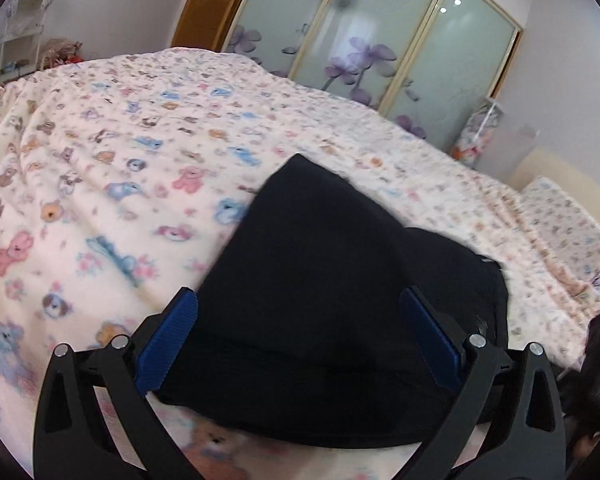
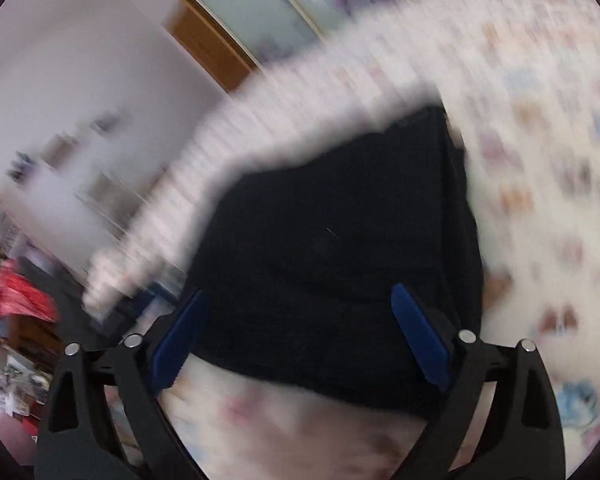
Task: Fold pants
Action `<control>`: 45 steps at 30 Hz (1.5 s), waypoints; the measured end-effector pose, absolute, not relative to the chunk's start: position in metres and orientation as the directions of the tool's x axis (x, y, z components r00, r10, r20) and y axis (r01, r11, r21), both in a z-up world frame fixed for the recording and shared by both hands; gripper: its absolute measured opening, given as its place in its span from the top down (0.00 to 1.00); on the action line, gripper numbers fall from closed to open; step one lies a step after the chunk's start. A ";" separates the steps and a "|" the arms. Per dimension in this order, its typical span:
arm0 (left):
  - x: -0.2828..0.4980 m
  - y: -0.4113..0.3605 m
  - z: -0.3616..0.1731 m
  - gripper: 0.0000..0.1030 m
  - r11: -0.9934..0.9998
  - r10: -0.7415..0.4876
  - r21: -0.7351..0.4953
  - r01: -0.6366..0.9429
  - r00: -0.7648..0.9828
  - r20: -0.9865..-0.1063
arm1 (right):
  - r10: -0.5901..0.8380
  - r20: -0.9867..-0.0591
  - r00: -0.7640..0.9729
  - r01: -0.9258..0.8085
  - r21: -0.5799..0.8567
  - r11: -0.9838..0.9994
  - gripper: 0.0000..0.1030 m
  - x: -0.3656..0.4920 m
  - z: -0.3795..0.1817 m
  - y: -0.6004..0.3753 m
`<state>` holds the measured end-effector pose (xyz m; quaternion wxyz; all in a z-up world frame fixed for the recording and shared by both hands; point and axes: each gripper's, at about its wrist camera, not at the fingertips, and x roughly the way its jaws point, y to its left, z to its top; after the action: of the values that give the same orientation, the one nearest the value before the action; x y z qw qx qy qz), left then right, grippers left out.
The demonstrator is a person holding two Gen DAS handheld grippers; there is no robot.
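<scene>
The black pants (image 1: 332, 280) lie folded into a compact bundle on the bed, right in front of both grippers. My left gripper (image 1: 300, 300) is open, its blue pads (image 1: 168, 340) standing wide apart on either side of the bundle's near edge. In the right wrist view the pants (image 2: 340, 248) fill the middle, blurred by motion. My right gripper (image 2: 300, 300) is also open, pads (image 2: 420, 336) spread around the near edge of the bundle. Neither gripper holds cloth.
The bed is covered with a cream blanket (image 1: 120, 160) printed with teddy bears. A pillow (image 1: 568, 216) lies at the right. Frosted wardrobe doors (image 1: 380, 40) with purple flowers stand behind the bed. Red clutter and shelves (image 2: 16, 300) show left of the bed's edge.
</scene>
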<state>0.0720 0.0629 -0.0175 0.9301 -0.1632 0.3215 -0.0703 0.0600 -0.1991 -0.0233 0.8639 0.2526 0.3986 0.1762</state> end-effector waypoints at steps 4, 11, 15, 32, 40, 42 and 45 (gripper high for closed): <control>0.070 0.062 -0.017 0.02 0.933 -0.254 -0.358 0.047 0.789 -0.559 | 0.513 -0.573 0.639 -0.108 0.594 0.797 0.12 0.051 -0.018 -0.208; 0.070 0.022 0.008 0.02 0.922 -0.367 -0.294 0.253 0.814 -0.450 | 0.499 -0.352 0.792 -0.150 0.680 0.718 0.11 0.038 0.017 -0.246; 0.092 0.001 -0.021 0.02 0.928 -0.373 -0.250 0.277 0.694 -0.615 | 0.670 -0.365 0.646 -0.252 0.727 0.639 0.06 0.051 0.005 -0.220; 0.103 0.056 -0.026 0.02 0.874 -0.406 -0.471 0.119 0.711 -0.574 | 0.544 -0.581 0.605 0.035 0.702 0.711 0.24 0.103 -0.034 -0.268; 0.101 0.042 -0.029 0.02 0.924 -0.342 -0.360 0.133 0.710 -0.615 | 0.535 -0.626 0.568 0.043 0.672 0.740 0.24 0.116 -0.056 -0.260; 0.101 0.042 -0.030 0.02 0.924 -0.341 -0.359 0.133 0.708 -0.618 | 0.565 -0.603 0.563 0.019 0.693 0.721 0.23 0.117 -0.059 -0.262; 0.101 0.044 -0.031 0.02 0.922 -0.344 -0.365 0.130 0.707 -0.618 | 0.616 -0.558 0.556 -0.037 0.724 0.689 0.24 0.113 -0.057 -0.263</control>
<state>0.1013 0.0444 -0.0314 0.9117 -0.1486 0.3602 -0.1301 0.1130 -0.2626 -0.0568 0.8142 0.3395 0.4262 0.2004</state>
